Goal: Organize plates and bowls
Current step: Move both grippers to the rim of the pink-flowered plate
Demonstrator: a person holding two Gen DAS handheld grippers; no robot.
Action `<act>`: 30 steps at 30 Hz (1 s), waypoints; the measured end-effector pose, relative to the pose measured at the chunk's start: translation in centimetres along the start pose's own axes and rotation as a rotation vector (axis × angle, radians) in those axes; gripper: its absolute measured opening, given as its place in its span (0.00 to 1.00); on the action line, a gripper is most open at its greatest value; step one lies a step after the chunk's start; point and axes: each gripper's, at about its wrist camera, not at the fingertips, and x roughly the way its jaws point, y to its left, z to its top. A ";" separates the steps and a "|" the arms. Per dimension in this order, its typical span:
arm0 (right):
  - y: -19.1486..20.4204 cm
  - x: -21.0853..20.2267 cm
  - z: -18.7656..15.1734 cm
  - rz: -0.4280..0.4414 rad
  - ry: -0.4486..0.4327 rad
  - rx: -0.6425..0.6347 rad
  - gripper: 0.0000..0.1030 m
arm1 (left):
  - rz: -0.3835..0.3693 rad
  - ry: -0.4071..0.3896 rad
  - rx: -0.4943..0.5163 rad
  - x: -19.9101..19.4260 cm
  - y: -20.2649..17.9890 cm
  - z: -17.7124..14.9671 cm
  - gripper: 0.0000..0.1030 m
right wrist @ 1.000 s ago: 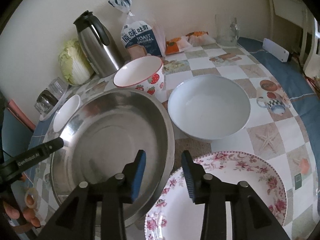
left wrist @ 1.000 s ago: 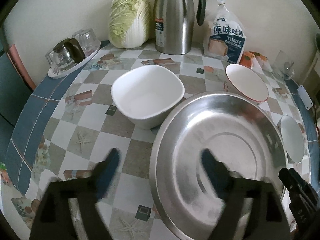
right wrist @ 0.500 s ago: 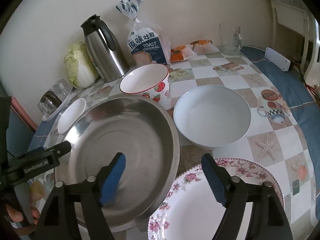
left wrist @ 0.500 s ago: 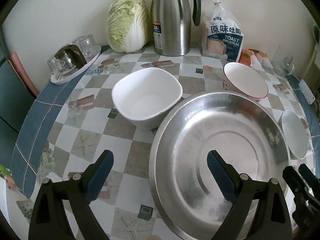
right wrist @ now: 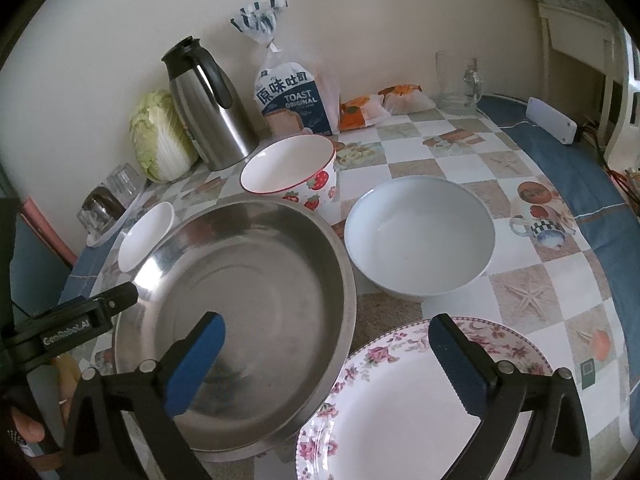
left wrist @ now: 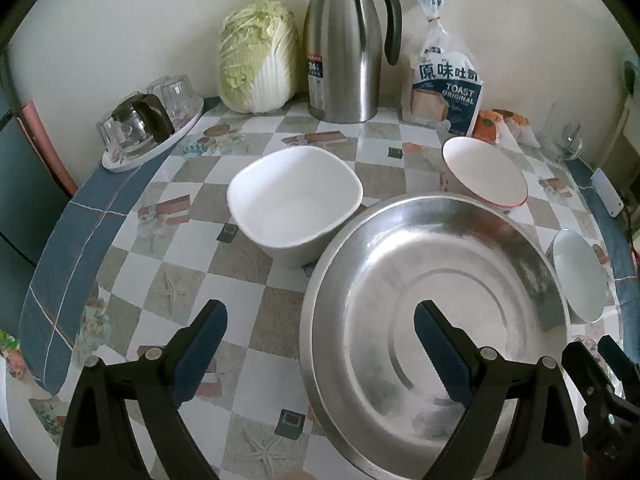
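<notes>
Right gripper (right wrist: pixel 326 350) jaws just opened wide, nothing held, left gripper (left wrist: pixel 320 340) wide too, steel basin (right wrist: pixel 256 280) shiny, empty, beside floral plate (right wrist: pixel 400 412).

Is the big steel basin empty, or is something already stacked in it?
Empty. The steel basin shows only its bare shiny bottom in both wrist views; the bowls and floral plate sit outside it.

On the bread bag (left wrist: pixel 446 92) you can read "原味吐司" above "TOAST ORIGINAL". The thermos jug (left wrist: pixel 344 52) carries a label reading "24"; the rest is illegible. The left gripper (right wrist: pixel 68 330) bears "GenRobot.AI".
</notes>
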 end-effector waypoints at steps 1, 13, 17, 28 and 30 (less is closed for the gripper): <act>0.0 -0.1 0.0 0.000 -0.002 0.000 1.00 | -0.006 -0.002 -0.002 -0.2 0.0 0.0 0.92; -1.3 -1.8 0.3 -0.017 -0.043 0.030 1.00 | -0.076 -0.064 -0.066 -3.1 0.0 0.4 0.92; -2.6 -2.4 0.2 -0.041 -0.017 0.058 1.00 | -0.141 -0.096 -0.061 -5.0 -1.3 0.1 0.92; -10.3 -3.8 -2.0 -0.140 0.041 0.280 1.00 | -0.362 -0.039 0.044 -7.7 -8.0 -2.7 0.93; -11.8 -4.2 -2.7 -0.146 0.049 0.325 1.00 | -0.389 -0.029 0.067 -8.1 -9.2 -3.3 0.93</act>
